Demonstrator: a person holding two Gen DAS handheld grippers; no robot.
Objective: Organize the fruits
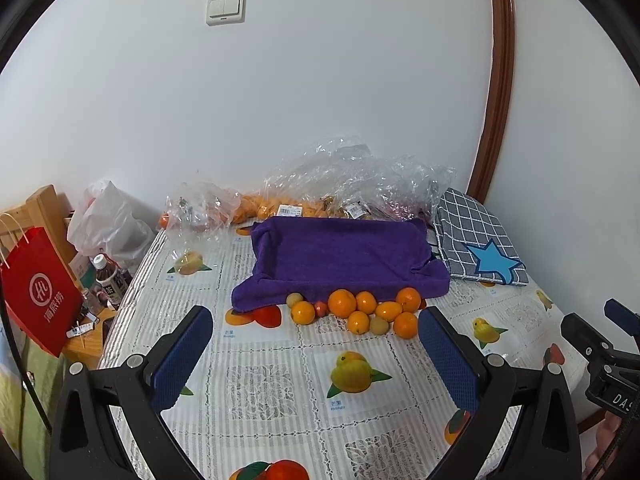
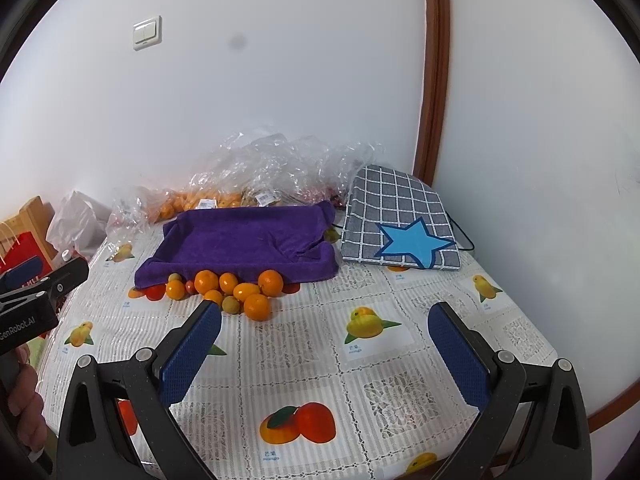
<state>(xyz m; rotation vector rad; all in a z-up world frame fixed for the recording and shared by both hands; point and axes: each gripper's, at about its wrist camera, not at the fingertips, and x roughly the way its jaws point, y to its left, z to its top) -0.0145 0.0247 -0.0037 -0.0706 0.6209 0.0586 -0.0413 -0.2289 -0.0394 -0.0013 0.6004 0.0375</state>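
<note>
1. Left wrist view: you are holding the left gripper (image 1: 316, 344) low over the near part of the table (image 1: 280, 368), its blue pads spread wide and gripping nothing. It is aiming straight at the fruit pile (image 1: 360, 312), which is lying loose on the tablecloth just in front of the purple-towel tray (image 1: 340, 252), touching the towel's near hem. The tray is sitting mid-table with its hollow empty, probably so the fruit can be dropped in from the front. Clear bags of more fruit (image 1: 320, 192) are bunching along the far edge against the wall, and a checked cloth with a blue star (image 1: 476, 240) is lying toward the far right corner.

2. Right wrist view: you are hovering the right gripper (image 2: 324, 344) further right, over bare tablecloth, fingers likewise wide apart and empty. The fruit pile (image 2: 232, 288) is sitting ahead and left of its left pad (image 2: 192, 352), so you are likely needing to swing left to reach it. The left gripper's body (image 2: 36, 296) is showing at the left edge, with your hand (image 2: 24, 400) wrapping its handle.
</note>
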